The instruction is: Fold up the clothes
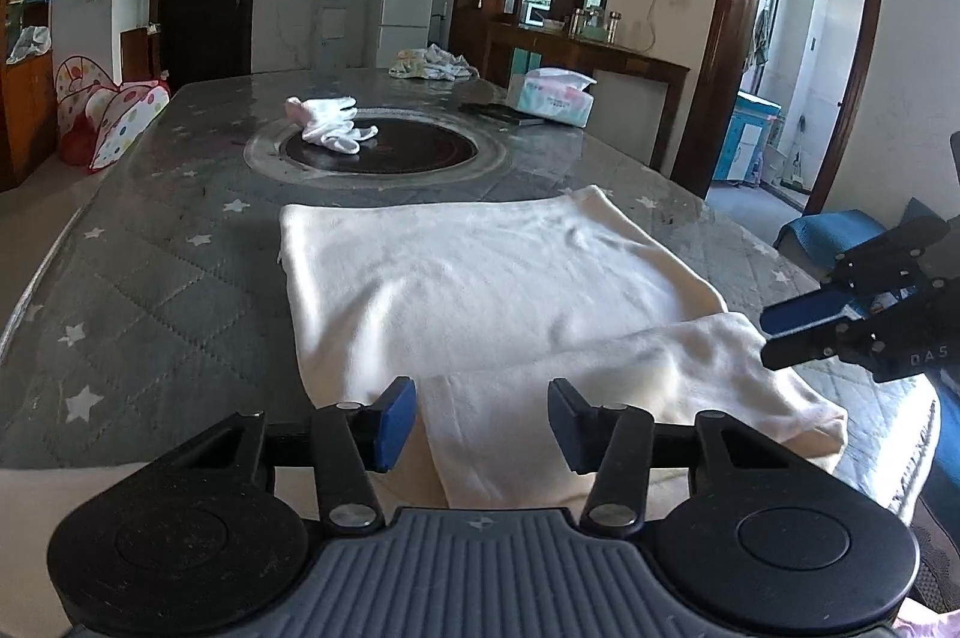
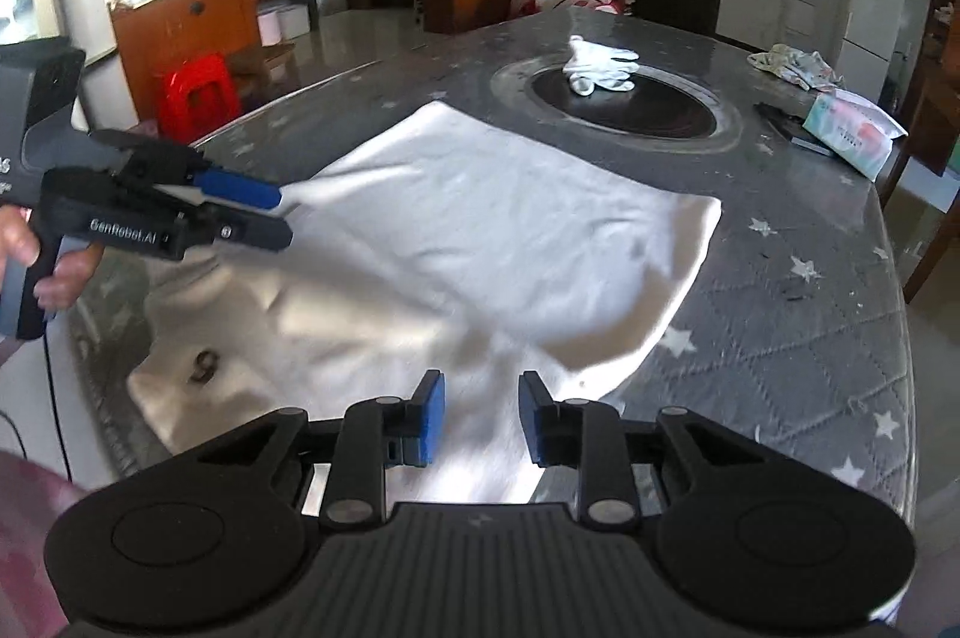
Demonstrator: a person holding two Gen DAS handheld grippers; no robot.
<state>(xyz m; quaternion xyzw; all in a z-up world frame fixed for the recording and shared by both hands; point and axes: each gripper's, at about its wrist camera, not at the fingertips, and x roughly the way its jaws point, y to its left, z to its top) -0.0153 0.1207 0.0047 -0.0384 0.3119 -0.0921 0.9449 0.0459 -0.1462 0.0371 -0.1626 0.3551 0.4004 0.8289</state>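
In the left wrist view, the left gripper (image 1: 482,422) fills the bottom of the frame, its blue-padded fingers (image 1: 396,419) standing apart with nothing pressed between them; the edge of a folded flap of the cream cloth (image 1: 480,272) lies in the gap below. The cloth spreads across the middle of the frame on the grey star-patterned table (image 1: 150,278), its near strip doubled over toward the lower right. At the right edge the right gripper (image 1: 780,335) reaches in, its tips at the right end of that folded strip, with only a narrow gap between its fingers; whether it pinches the fabric cannot be told here. Farther up, white gloves (image 1: 330,128) lie on a dark round inset (image 1: 414,149) in the table, a tissue pack (image 1: 552,95) sits at upper right, and a crumpled bundle of fabric (image 1: 432,63) rests at the far edge. In the right wrist view, the right gripper (image 2: 482,419) sits at the bottom centre, its fingers parted a little over blurred cloth (image 2: 480,218), no fabric visibly caught between them. The cloth covers the centre and lower left, a dark mark (image 2: 204,368) printed on it at lower left. At the left edge a hand (image 2: 36,254) holds the left gripper (image 2: 282,218), its fingers apart, tips at the cloth's left edge. The gloves (image 2: 600,68) and the tissue pack (image 2: 852,134) appear at the upper right.
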